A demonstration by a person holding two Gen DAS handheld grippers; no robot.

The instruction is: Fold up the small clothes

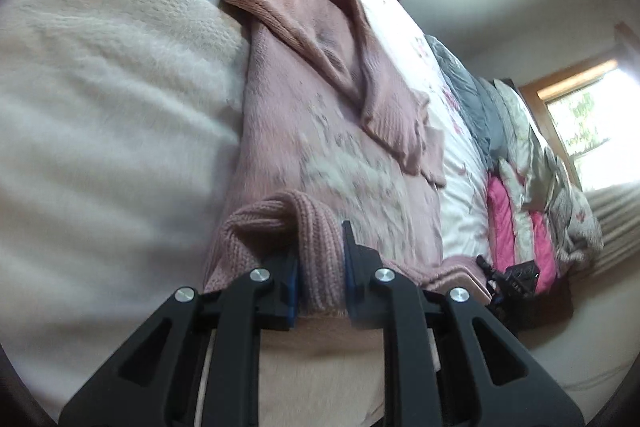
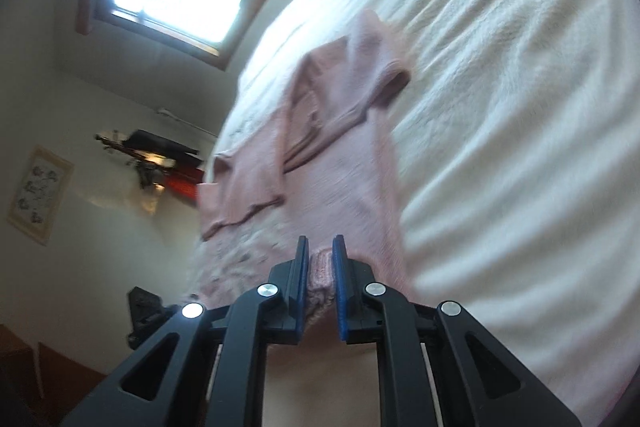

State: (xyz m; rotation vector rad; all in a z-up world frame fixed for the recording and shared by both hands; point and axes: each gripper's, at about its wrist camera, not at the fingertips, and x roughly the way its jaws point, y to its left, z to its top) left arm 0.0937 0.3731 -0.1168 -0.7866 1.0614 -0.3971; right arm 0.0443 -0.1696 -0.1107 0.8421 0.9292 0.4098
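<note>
Each hand-held gripper is clamped on the ribbed hem of a small pink knit sweater (image 1: 320, 131) that lies on the bed (image 1: 100, 87): the left hand-held gripper (image 1: 320, 267) pinches a bunched fold of ribbing, the right hand-held gripper (image 2: 320, 279) a thinner strip. To fold well, both should probably lift level and carry the hem evenly toward the collar, keeping the soft, stretchy knit from sagging. The sleeves look already laid across the body, though blur makes this uncertain; the bedcover is fuzzy, cream and floral-printed.
</note>
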